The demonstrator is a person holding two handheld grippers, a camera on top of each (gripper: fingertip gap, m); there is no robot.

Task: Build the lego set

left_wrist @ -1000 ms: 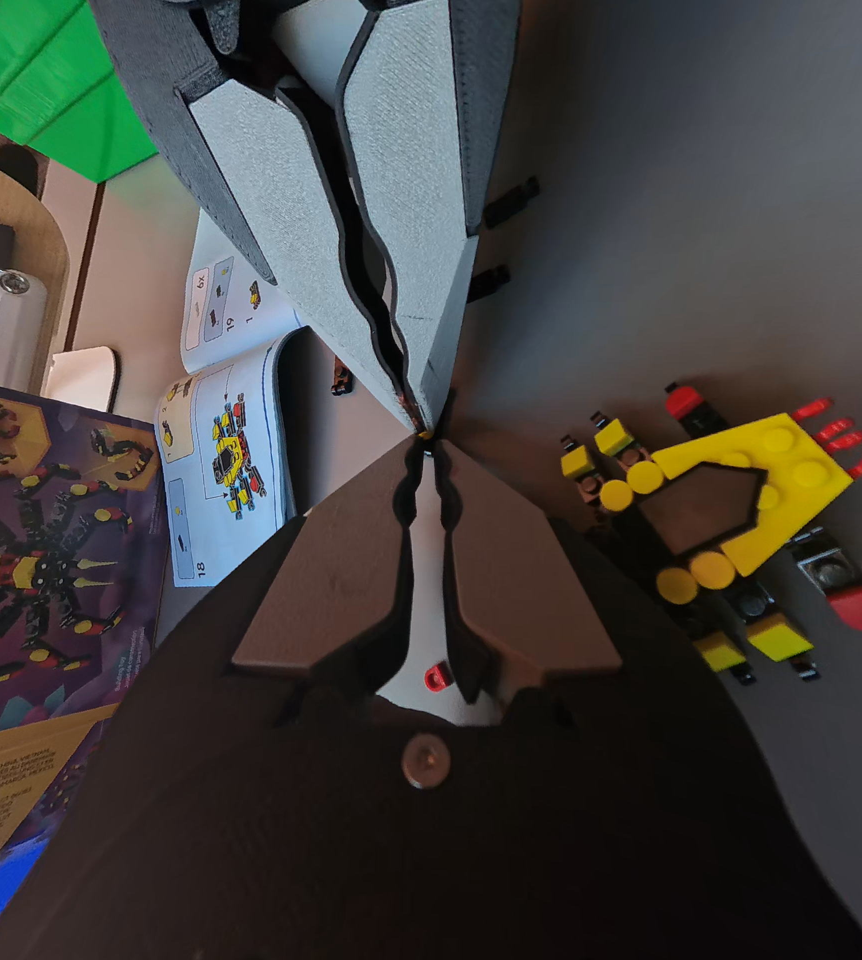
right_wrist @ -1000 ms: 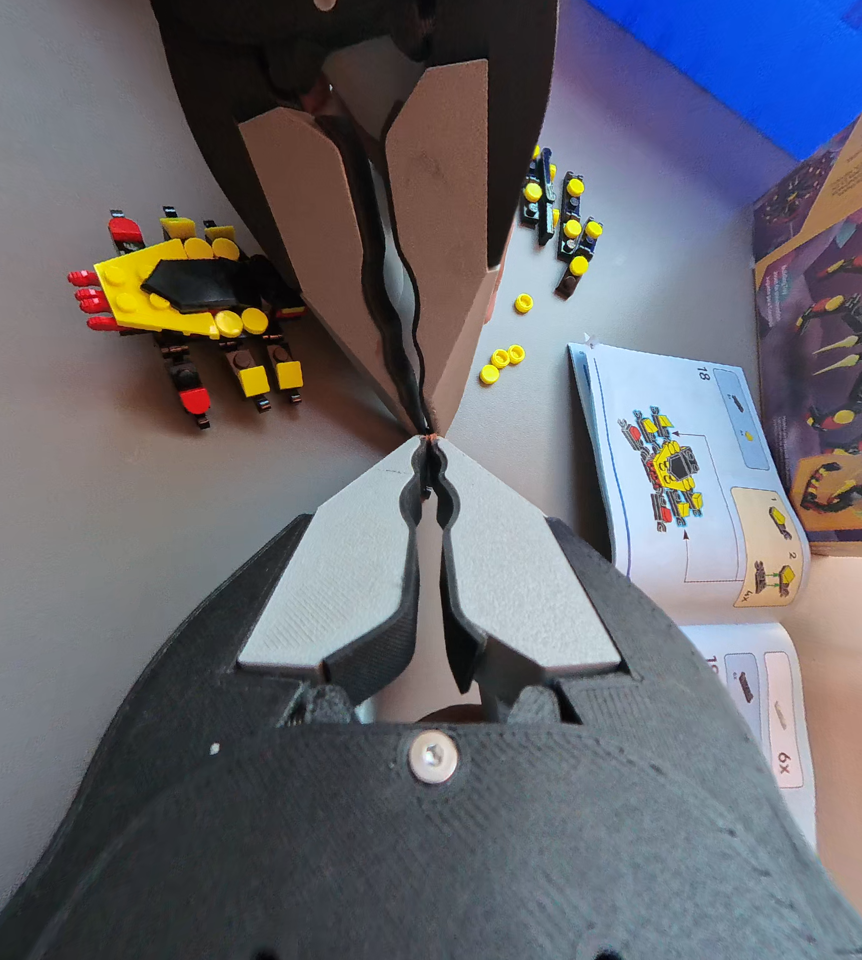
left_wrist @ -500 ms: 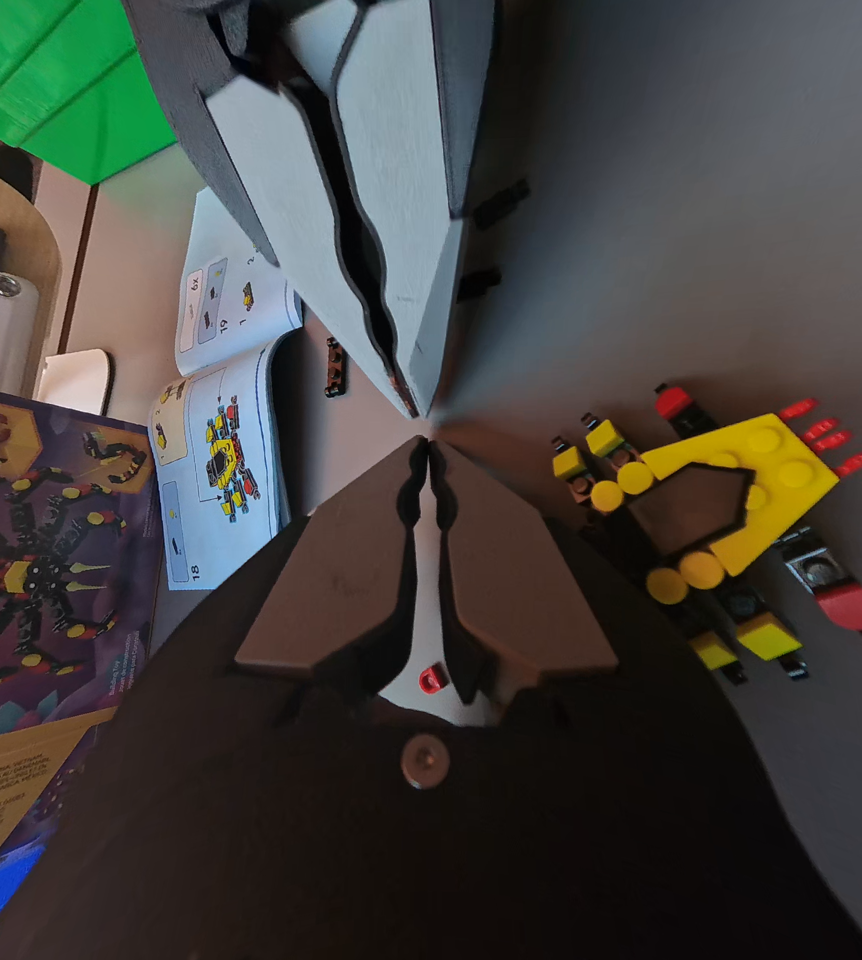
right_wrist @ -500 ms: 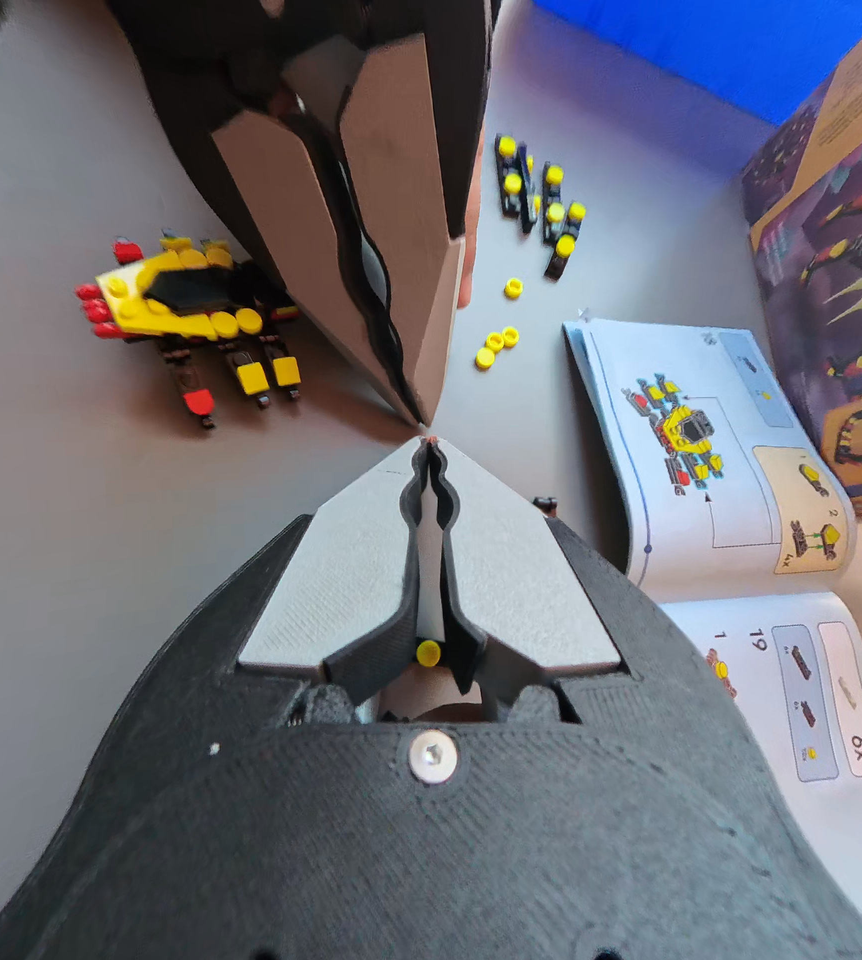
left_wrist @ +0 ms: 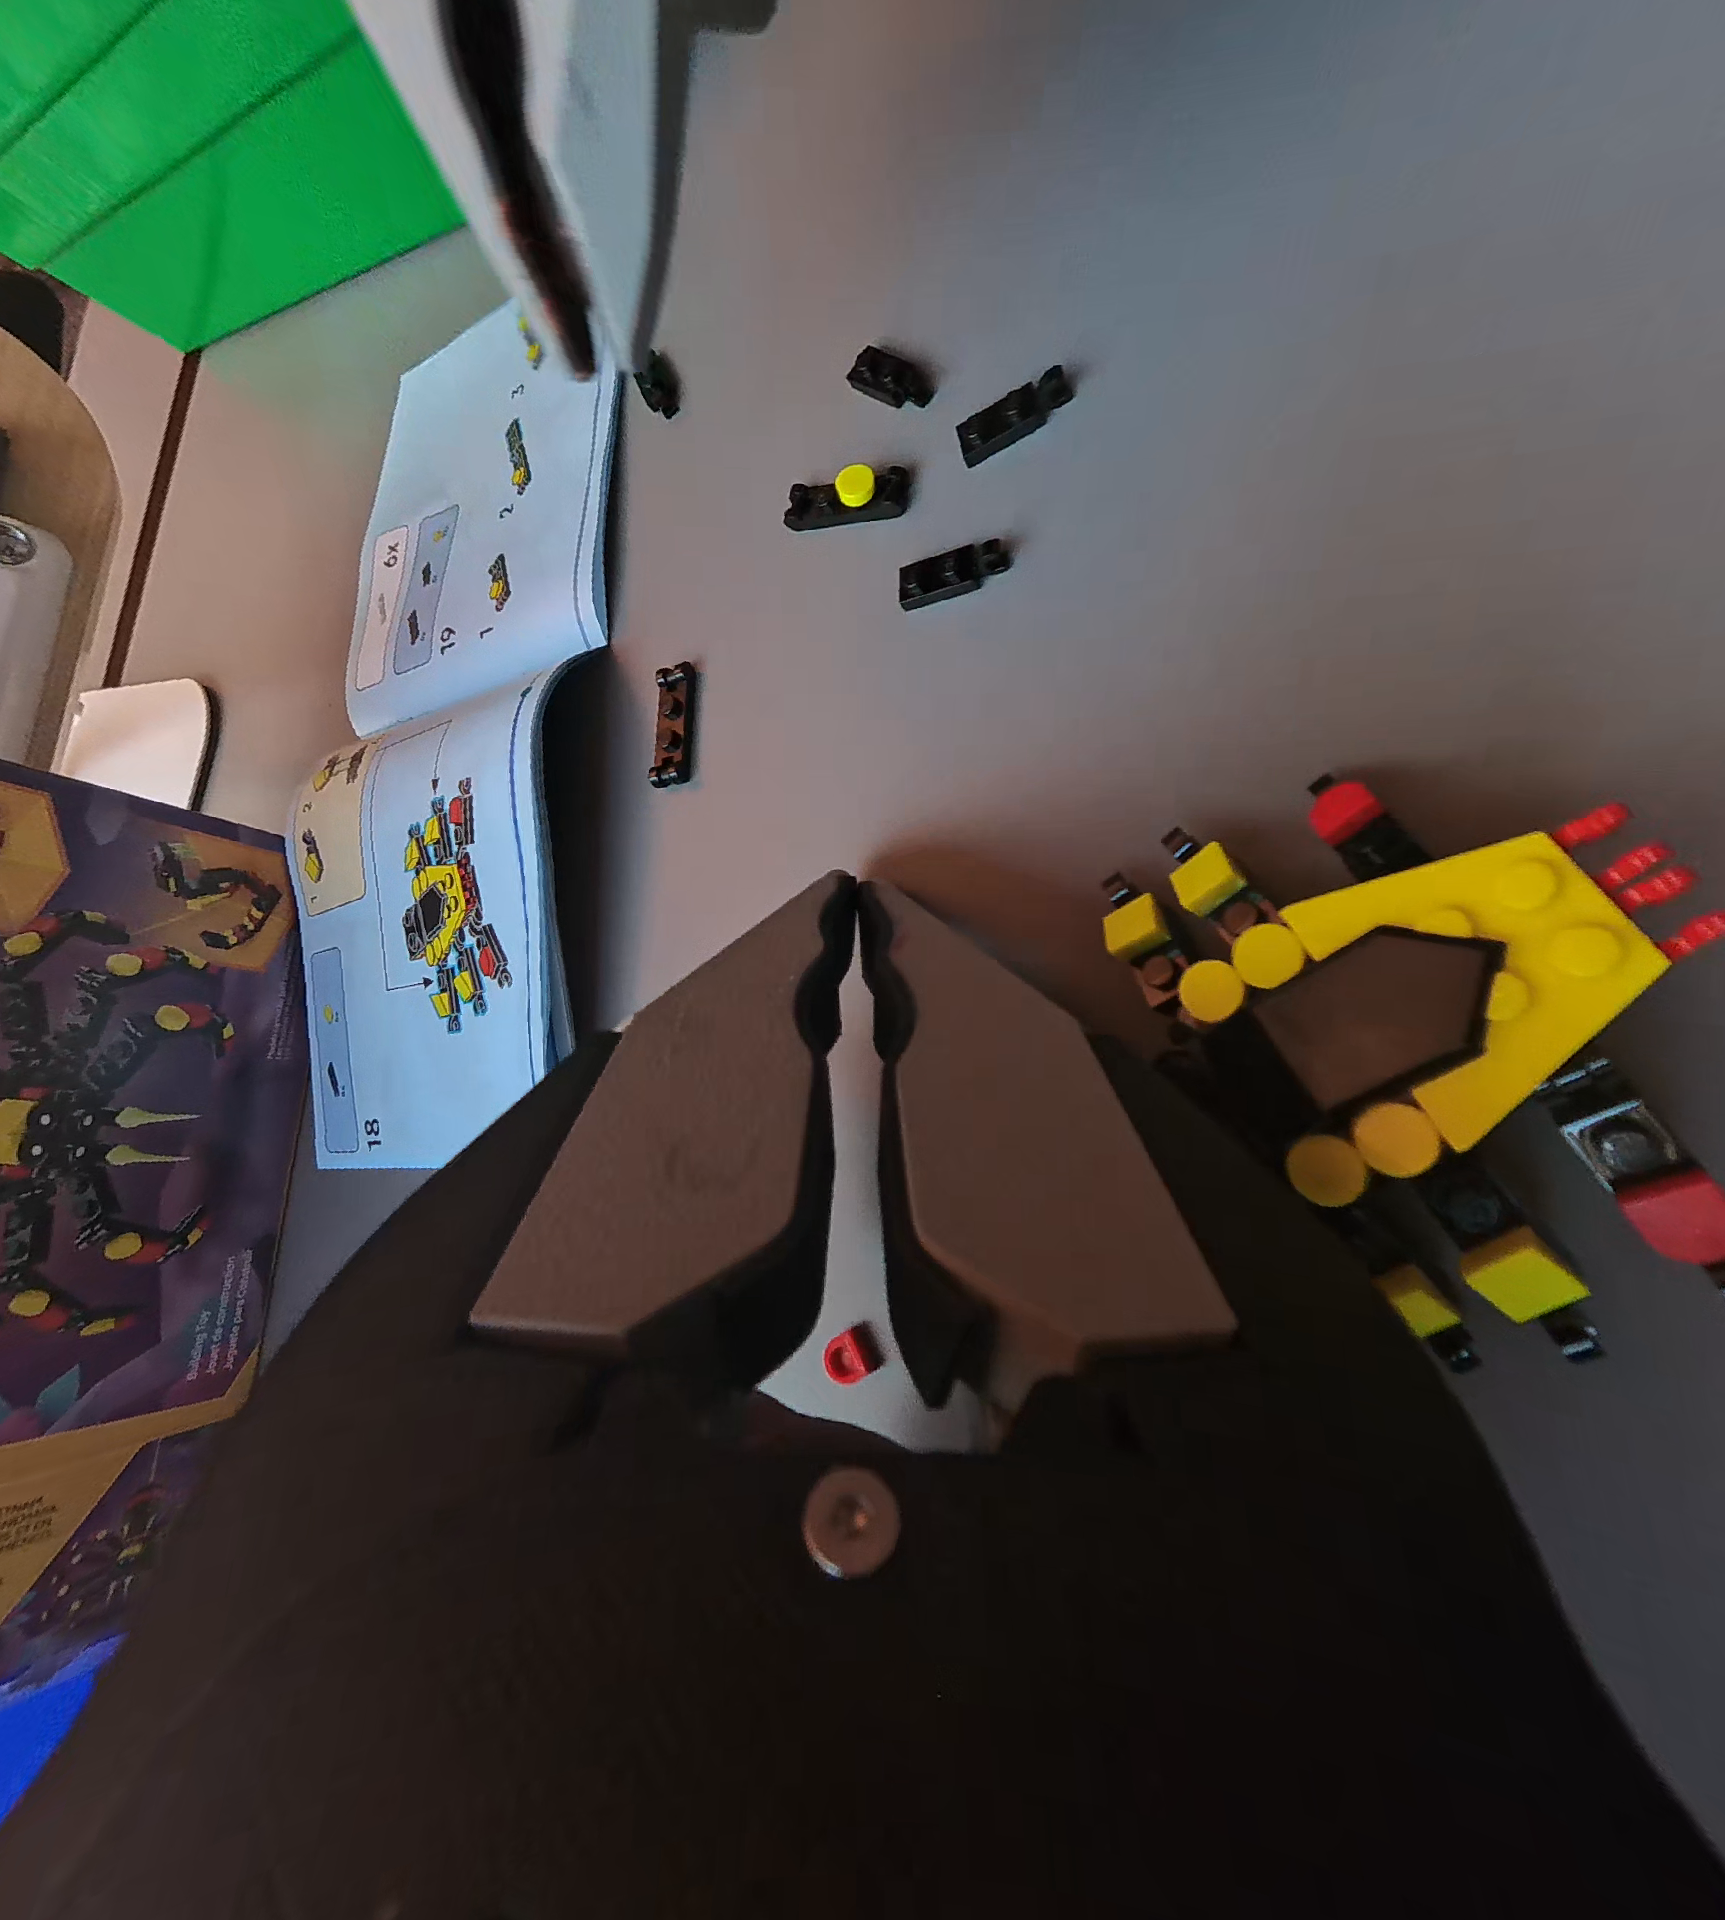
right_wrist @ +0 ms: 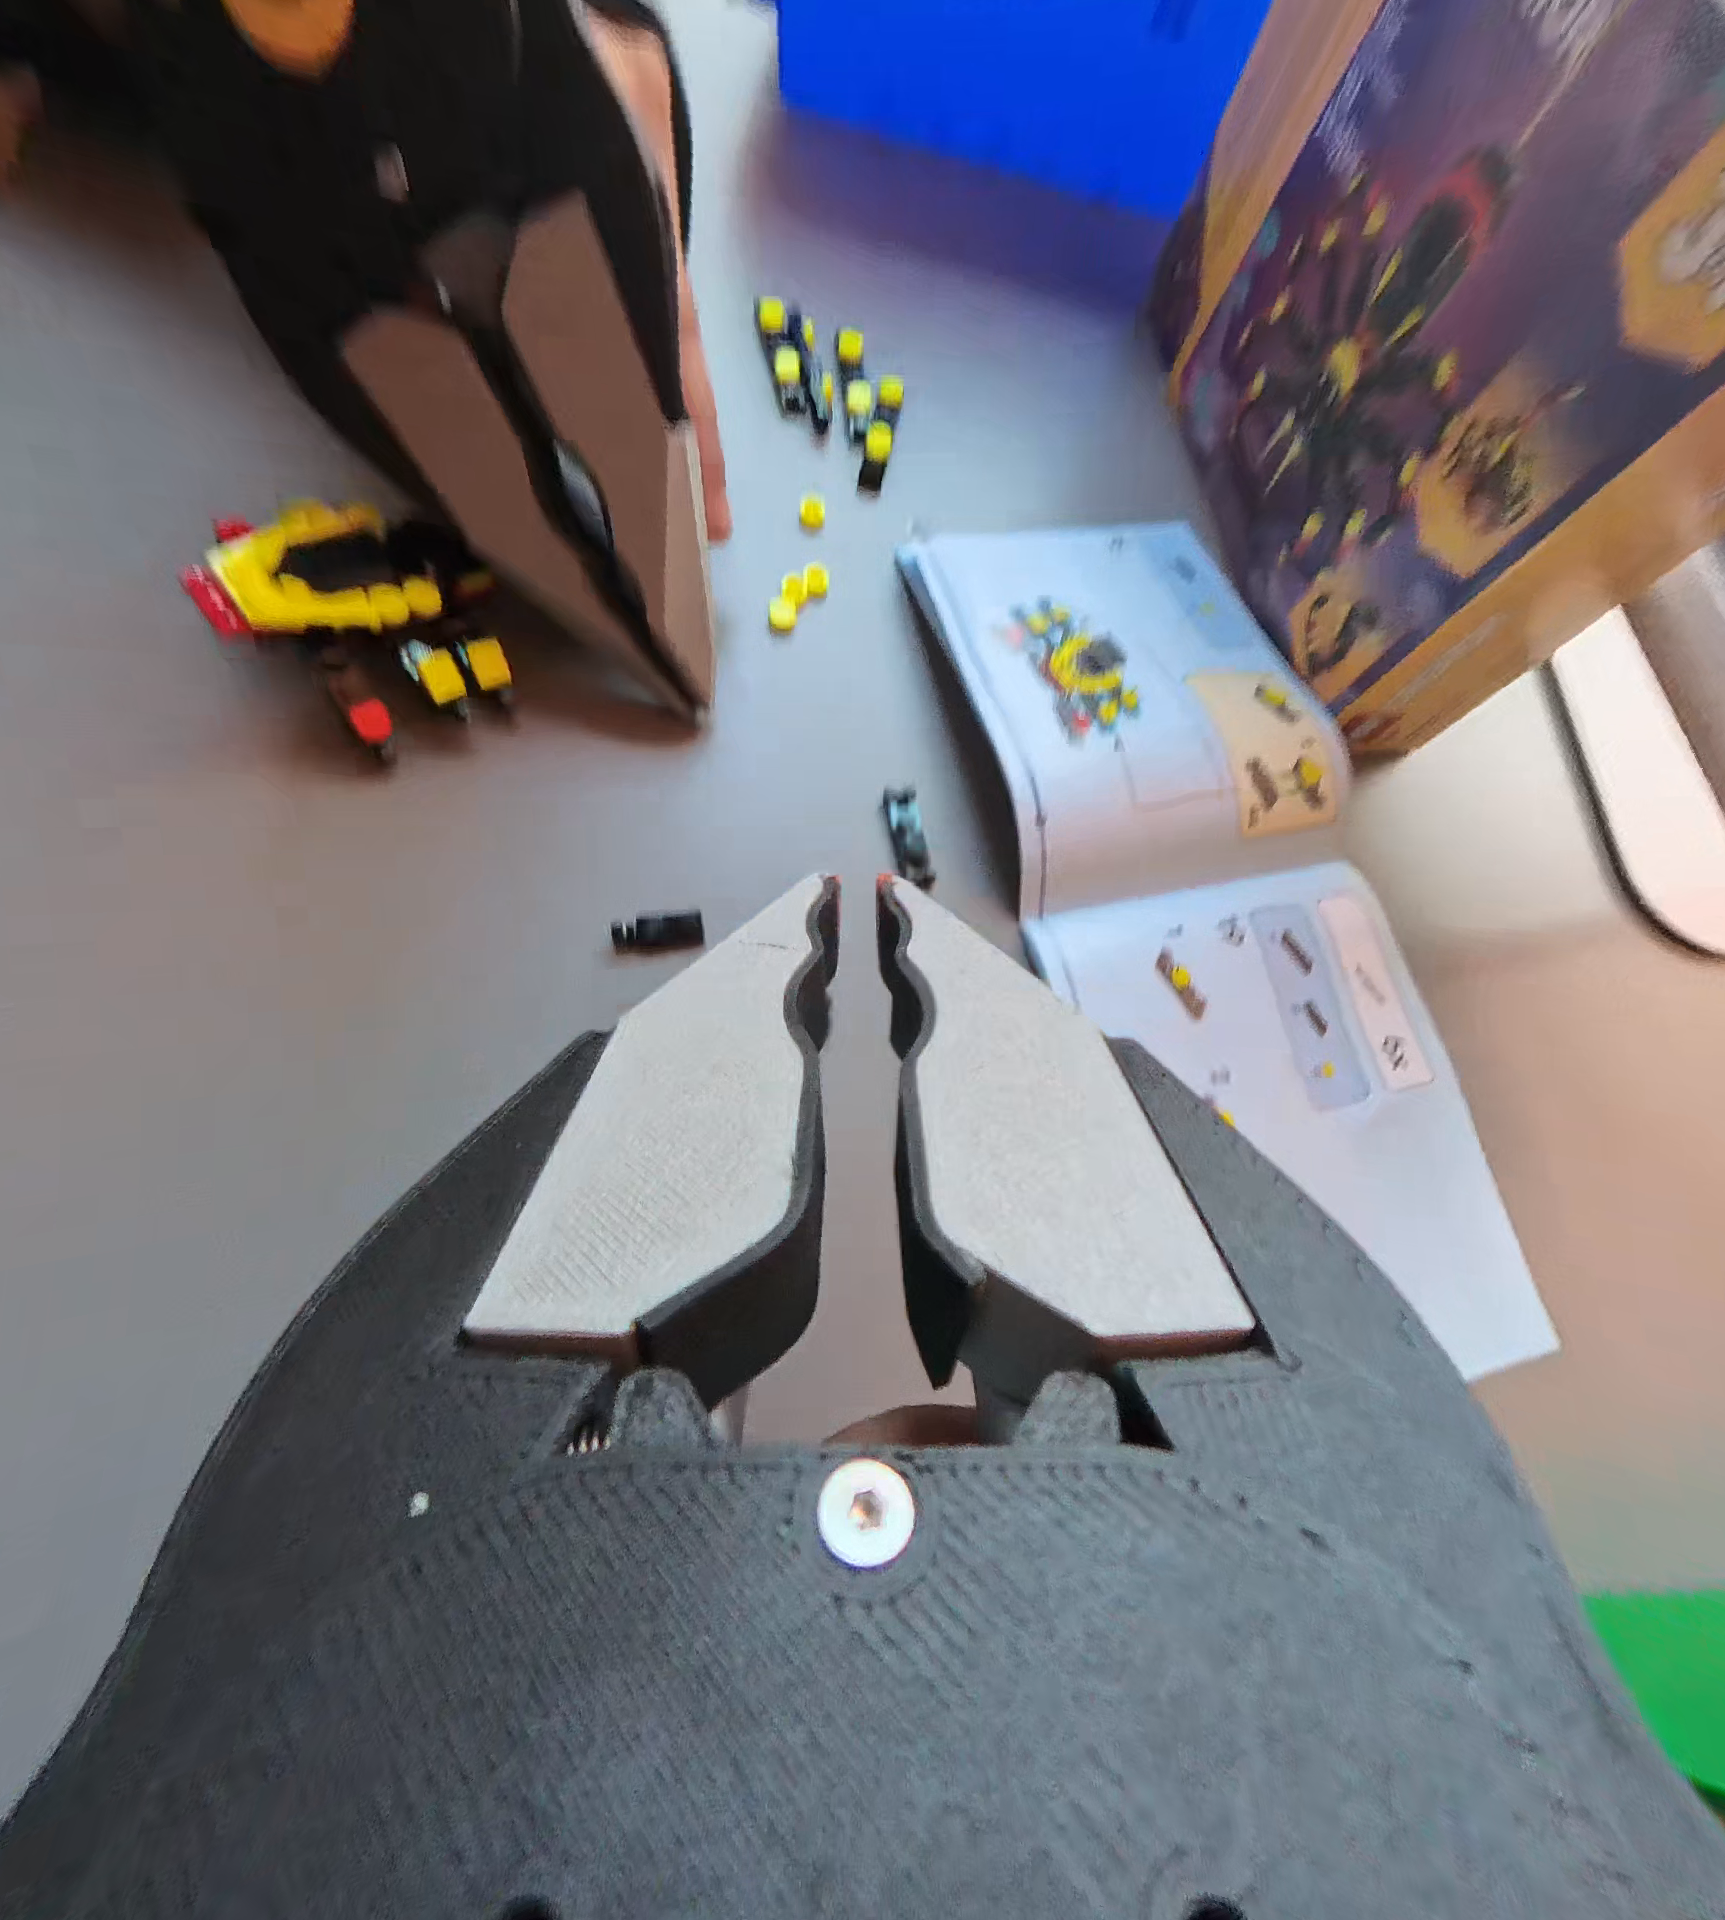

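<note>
The part-built yellow and black lego model with red tips lies on the grey table, right of my left gripper. The left gripper is shut, with nothing visible between its brown tips. A black plate with a yellow stud and several loose black pieces lie ahead of it. My right gripper is slightly open and empty, above the table near a black piece. In the right wrist view the model sits behind the left gripper.
The open instruction booklet and the set's box lie left. Loose yellow studs and small black-and-yellow assemblies lie beyond the left gripper. A small red piece lies under the left fingers. A green bin stands behind.
The right gripper has pulled back from the left gripper's tips and opened a little. Loose black pieces it covered now show. The left gripper has stayed shut.
</note>
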